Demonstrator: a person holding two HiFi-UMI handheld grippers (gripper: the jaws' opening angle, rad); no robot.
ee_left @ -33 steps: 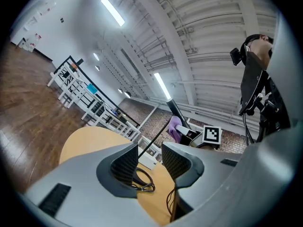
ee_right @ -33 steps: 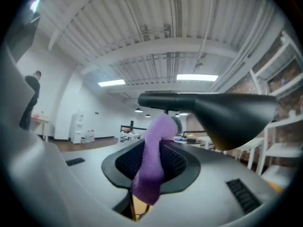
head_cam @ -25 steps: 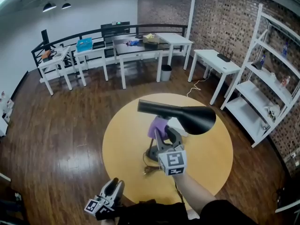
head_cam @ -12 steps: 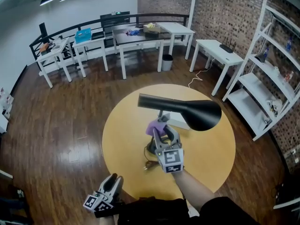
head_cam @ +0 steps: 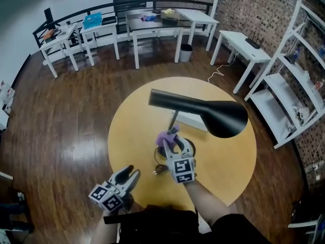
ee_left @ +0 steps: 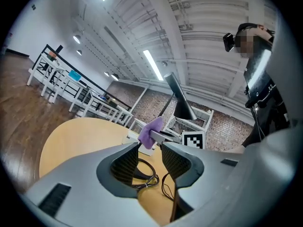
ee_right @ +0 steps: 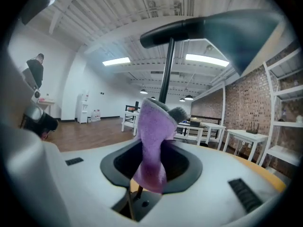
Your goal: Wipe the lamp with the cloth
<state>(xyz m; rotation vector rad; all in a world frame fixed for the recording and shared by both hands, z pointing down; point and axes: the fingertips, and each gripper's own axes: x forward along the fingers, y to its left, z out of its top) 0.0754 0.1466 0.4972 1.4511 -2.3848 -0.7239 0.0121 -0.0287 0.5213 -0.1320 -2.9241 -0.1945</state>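
A black desk lamp (head_cam: 223, 118) stands on the round yellow table (head_cam: 132, 131), its cone shade out to the right of a thin pole (head_cam: 174, 120). My right gripper (head_cam: 177, 142) is low by the lamp's base, shut on a purple cloth (head_cam: 166, 138) that sticks up just in front of the pole. In the right gripper view the cloth (ee_right: 154, 145) stands between the jaws, with the pole (ee_right: 165, 67) and the shade (ee_right: 241, 34) overhead. My left gripper (head_cam: 133, 172) hovers at the table's near-left edge, open and empty. The left gripper view shows the cloth (ee_left: 150, 130) ahead of it.
The lamp's cable (head_cam: 161, 170) lies coiled on the table by the base. A flat white box (head_cam: 192, 122) sits behind the pole. White desks (head_cam: 157, 27) and a railing line the far wall. A white shelf unit (head_cam: 299, 75) stands at the right.
My right gripper has sunk with the cloth from just under the lamp's arm to near the base. My left gripper has moved forward over the table's near edge.
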